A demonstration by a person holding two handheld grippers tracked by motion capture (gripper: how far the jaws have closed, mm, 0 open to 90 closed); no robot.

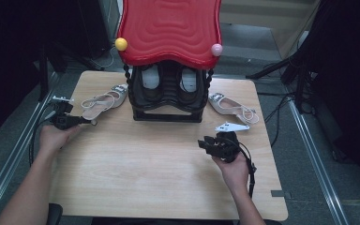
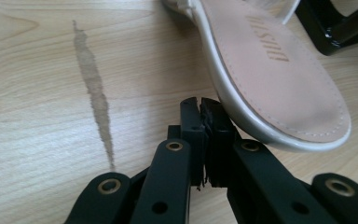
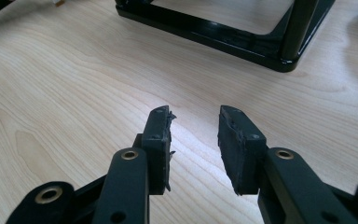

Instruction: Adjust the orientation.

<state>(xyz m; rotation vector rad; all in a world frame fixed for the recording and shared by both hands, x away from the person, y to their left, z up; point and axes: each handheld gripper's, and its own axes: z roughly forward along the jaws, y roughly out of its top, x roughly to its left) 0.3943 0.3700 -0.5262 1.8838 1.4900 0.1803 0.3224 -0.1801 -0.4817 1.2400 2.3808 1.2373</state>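
A sandal (image 1: 101, 104) lies left of the rack (image 1: 168, 101) on the table (image 1: 145, 178), another sandal (image 1: 232, 108) right.

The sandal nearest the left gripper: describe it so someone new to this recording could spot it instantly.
Start at the black shoe rack with the red top at the table's far middle. The pale sandal lies on the wood to its left, toe by the shut left gripper. Its twin lies right of the rack.

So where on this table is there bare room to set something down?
The wide near half of the table, between the left claw and right claw, is bare. It is crowded at the far edge: the shoe rack sits with a sandal on either side.
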